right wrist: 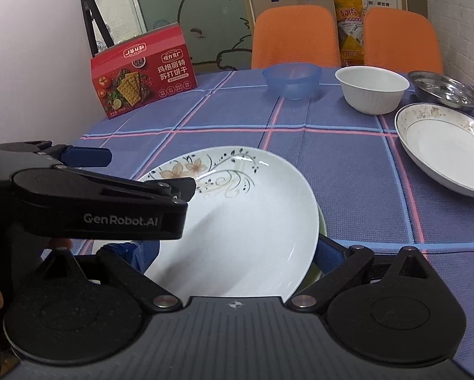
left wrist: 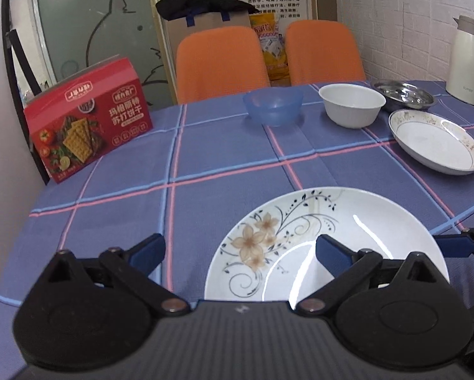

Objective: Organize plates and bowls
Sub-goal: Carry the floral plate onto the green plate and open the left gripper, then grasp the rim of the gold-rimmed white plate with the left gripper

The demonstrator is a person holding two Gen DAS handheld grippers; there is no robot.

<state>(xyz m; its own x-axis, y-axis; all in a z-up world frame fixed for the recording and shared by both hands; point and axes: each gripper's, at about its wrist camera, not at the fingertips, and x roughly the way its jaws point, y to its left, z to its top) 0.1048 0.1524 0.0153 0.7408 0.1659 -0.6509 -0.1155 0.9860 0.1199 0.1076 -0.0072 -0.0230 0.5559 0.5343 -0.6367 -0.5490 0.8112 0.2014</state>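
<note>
- Blue checked tablecloth (left wrist: 224, 171) covers the table; the white flower-painted plate (left wrist: 316, 247) lies at its near edge.
- Left gripper (left wrist: 240, 253) is spread wide, its right finger above the plate.
- Right gripper (right wrist: 233, 253) is spread around the plate's near rim, apparently nearer for gripping.

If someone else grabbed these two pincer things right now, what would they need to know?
Left gripper: open, one finger over the flowered plate, holding nothing.
Right gripper: open, straddling the same plate's near edge; a greenish rim peeks out beneath it, possibly another dish.
Still spread out on the table: gold-rimmed plate, white bowl, blue bowl, steel dish.
Done: little, perhaps one plate stacked.
Left: gather the plates together, nest the bowls.
</note>
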